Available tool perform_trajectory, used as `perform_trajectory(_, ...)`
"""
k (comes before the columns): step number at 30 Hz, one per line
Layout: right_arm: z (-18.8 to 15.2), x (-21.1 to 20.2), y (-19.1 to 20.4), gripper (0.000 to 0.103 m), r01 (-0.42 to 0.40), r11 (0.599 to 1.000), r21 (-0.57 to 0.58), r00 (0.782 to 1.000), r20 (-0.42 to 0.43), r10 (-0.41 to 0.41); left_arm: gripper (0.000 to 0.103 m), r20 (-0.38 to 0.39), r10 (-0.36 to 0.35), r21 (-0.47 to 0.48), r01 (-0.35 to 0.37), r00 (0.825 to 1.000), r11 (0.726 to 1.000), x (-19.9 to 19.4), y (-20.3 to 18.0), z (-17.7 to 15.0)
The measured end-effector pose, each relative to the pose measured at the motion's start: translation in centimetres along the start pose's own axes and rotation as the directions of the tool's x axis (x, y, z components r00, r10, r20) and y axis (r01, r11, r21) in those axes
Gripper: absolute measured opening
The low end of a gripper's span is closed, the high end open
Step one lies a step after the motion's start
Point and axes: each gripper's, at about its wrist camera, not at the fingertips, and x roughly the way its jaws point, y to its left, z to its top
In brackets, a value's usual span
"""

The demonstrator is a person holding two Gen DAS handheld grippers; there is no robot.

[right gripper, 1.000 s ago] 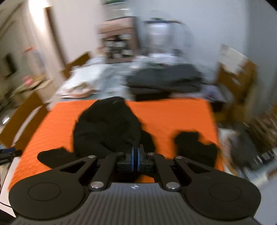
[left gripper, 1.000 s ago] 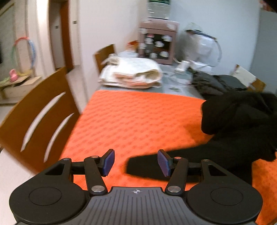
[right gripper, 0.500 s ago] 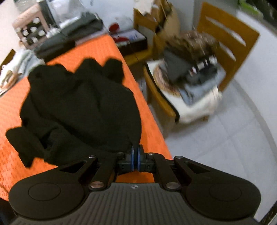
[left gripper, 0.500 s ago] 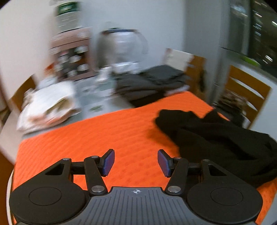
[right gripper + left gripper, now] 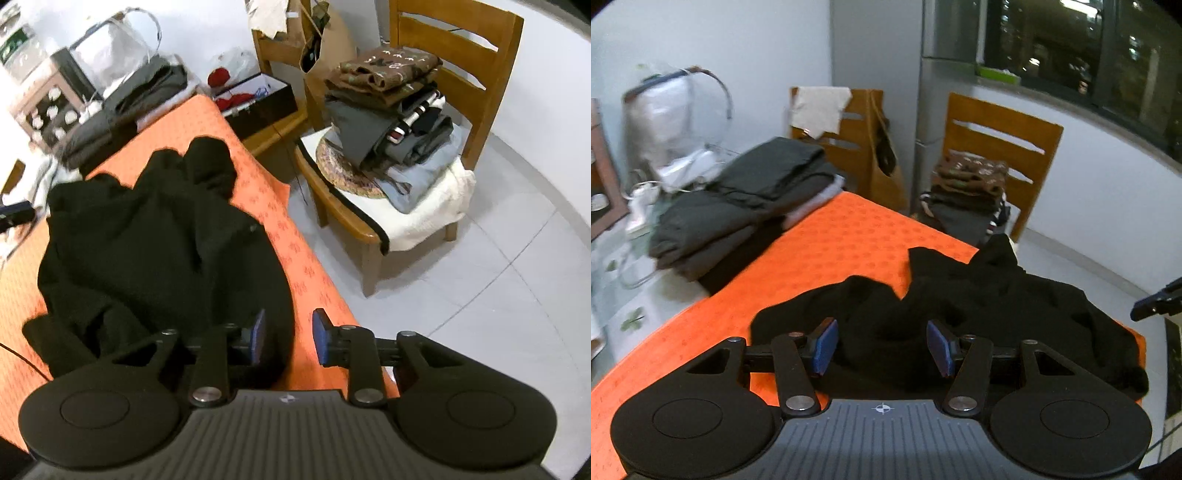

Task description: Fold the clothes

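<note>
While black garment (image 5: 979,314) lies crumpled on orange cloth (image 5: 831,251), left gripper (image 5: 882,345) and right gripper (image 5: 288,338) fingers spread apart, holding nothing

The right gripper (image 5: 288,338) has let go of the black garment (image 5: 155,236), its fingers (image 5: 320,334) now apart.

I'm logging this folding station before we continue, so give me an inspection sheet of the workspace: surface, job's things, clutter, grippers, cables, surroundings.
Surface: orange cloth covers the table.
Job's things: black garment lies crumpled and unfolded, near the table's edge.
Clutter: folded dark clothes stacked at the far end; an open box with red items beyond the table.
Grippers: left gripper open over the garment; right gripper open at the garment's near edge, holding nothing.
Cables: a thin dark line crosses the cloth; unclear what it is.
Surroundings: wooden chair piled with folded clothes; tiled floor; dark window.
</note>
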Motion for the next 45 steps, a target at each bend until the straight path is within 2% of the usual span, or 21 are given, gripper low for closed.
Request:
perform_trajectory(6,3.9,3.8,-0.4,0.038,-0.068,0.997,0.042,0.998,0.01,0.068,0.042,-0.049,-0.063,-0.018,0.062,0.997,0.998,3.0,0.1,0.7)
perform_trajectory(12,7.6,7.8,-0.5,0.042,-0.149,0.986,0.075,0.989,0.01,0.149,0.039,-0.083,-0.072,-0.05,0.068,0.994,0.996,4.1,0.1,0.4)
perform_trajectory(15,8.7,7.0,0.6,0.042,-0.164,0.986,0.027,0.986,0.026,0.164,0.038,-0.083,-0.067,-0.081,0.061,0.994,0.995,4.1,0.3,0.2)
perform_trajectory(17,9.5,6.2,1.5,0.04,-0.169,0.985,-0.013,0.985,0.042,0.17,0.027,-0.073,-0.059,-0.08,0.054,0.996,0.995,3.9,0.2,0.1)
perform_trajectory(18,9.9,5.7,1.9,0.023,-0.172,0.985,-0.033,0.984,0.05,0.173,0.015,-0.065,-0.048,-0.075,0.043,0.997,0.996,3.7,0.0,0.1)
perform_trajectory(19,10.3,5.3,2.4,0.01,-0.174,0.983,-0.053,0.983,0.058,0.177,0.015,-0.053,-0.028,-0.071,0.024,0.998,0.997,3.5,-0.1,0.0)
perform_trajectory(24,12.3,3.1,4.5,0.008,-0.18,0.972,-0.153,0.976,0.097,0.196,0.011,0.034,0.075,-0.074,-0.072,0.997,0.995,0.9,-0.4,0.2)
perform_trajectory(28,13.8,1.4,6.3,0.008,-0.18,0.956,-0.231,0.969,0.127,0.214,0.01,0.126,0.163,-0.105,-0.15,0.979,0.983,-2.8,0.4,1.6)
perform_trajectory(31,15.3,-0.3,7.6,0.007,-0.179,0.94,-0.291,0.959,0.16,0.233,0.01,0.215,0.235,-0.121,-0.213,0.948,0.969,-6.7,1.1,3.4)
perform_trajectory(35,19.1,-5.5,10.2,0.007,-0.166,0.905,-0.392,0.915,0.282,0.29,0.01,0.345,0.324,-0.119,-0.302,0.881,0.946,-12.8,1.0,6.3)
perform_trajectory(37,20.8,-8.2,11.7,0.007,-0.148,0.882,-0.447,0.882,0.343,0.322,0.01,0.405,0.362,-0.115,-0.345,0.84,0.931,-15.8,0.5,7.8)
perform_trajectory(41,24.1,-14.0,14.9,0.007,-0.083,0.827,-0.556,0.797,0.461,0.39,0.01,0.508,0.425,-0.127,-0.423,0.749,0.897,-22.0,-0.7,10.6)
perform_trajectory(43,25.5,-16.5,15.7,0.007,-0.047,0.811,-0.583,0.756,0.511,0.41,0.01,0.549,0.435,-0.125,-0.445,0.713,0.887,-24.9,-1.4,11.9)
perform_trajectory(45,26.9,-18.9,16.3,0.007,-0.011,0.8,-0.599,0.712,0.557,0.427,0.01,0.584,0.425,-0.122,-0.442,0.691,0.888,-27.7,-2.6,13.1)
